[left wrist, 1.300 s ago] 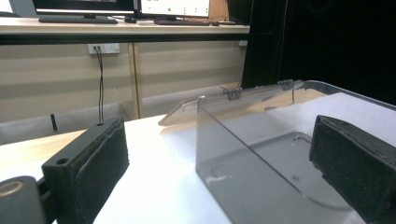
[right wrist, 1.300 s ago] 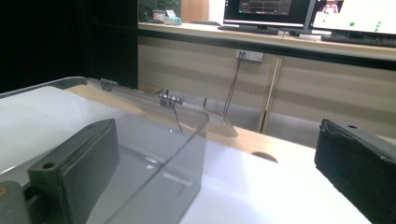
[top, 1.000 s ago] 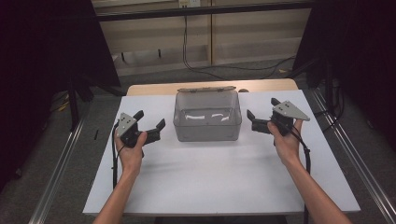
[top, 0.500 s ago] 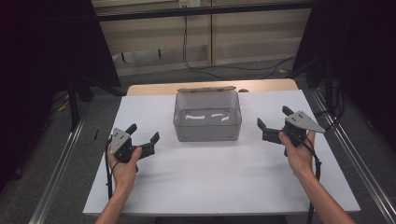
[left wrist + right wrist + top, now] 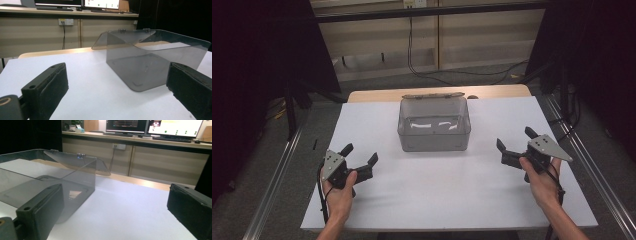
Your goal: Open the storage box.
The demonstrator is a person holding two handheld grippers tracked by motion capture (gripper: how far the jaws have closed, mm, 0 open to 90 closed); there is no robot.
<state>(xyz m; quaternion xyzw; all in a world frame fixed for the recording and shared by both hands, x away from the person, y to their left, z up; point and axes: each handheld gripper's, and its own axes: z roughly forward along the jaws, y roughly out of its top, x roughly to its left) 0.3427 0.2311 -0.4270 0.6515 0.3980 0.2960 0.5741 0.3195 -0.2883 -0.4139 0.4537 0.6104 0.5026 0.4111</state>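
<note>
Both hands rest low on the white table (image 5: pixel 437 200), the left gripper (image 5: pixel 360 159) and the right gripper (image 5: pixel 514 144) each with jaws spread wide and holding nothing, pointing inward toward the box (image 5: pixel 434 126). The clear smoky plastic box stands mid-table between them, well apart from both, its hinged lid (image 5: pixel 433 95) open at the back. Nothing but pale glare shows inside.

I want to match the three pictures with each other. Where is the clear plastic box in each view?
High view: the clear plastic box sits at the centre of the white table, toward its far edge, lid open.
Left gripper view: the box is right of centre, beyond the jaws.
Right gripper view: the box is at the left.
Shared landmark: the open hinged lid, leaning back from the box's far rim.
</note>
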